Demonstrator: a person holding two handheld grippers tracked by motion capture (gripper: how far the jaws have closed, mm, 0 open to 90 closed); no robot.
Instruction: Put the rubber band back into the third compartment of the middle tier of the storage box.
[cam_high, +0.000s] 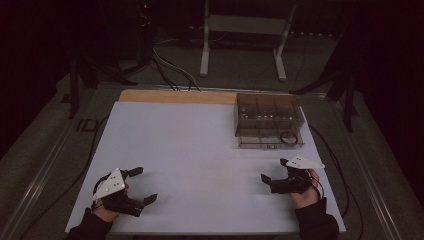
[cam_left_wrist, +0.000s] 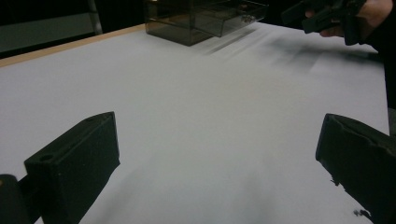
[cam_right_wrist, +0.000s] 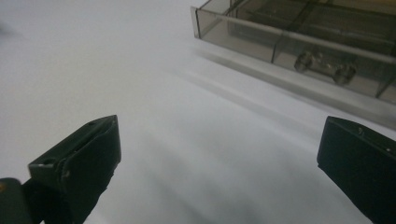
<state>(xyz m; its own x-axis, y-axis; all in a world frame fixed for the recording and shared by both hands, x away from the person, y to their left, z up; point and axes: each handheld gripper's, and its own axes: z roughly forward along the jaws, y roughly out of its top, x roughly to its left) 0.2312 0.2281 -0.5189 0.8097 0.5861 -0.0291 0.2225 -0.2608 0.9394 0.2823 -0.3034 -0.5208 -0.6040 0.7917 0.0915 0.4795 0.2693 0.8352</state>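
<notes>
High view: right gripper (cam_high: 274, 171) just short of smoked-plastic drawer box (cam_high: 269, 120), left gripper (cam_high: 145, 185) well apart, both spread wide, empty; risk of shoving box if approached off-line.

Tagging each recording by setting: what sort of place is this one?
Probably a lab or recording studio rather than a home. A white-topped table stands on a dark floor with cables trailing behind it, a metal stand sits beyond, and the surroundings are dark. A clear compartment box sits on the table.
</notes>
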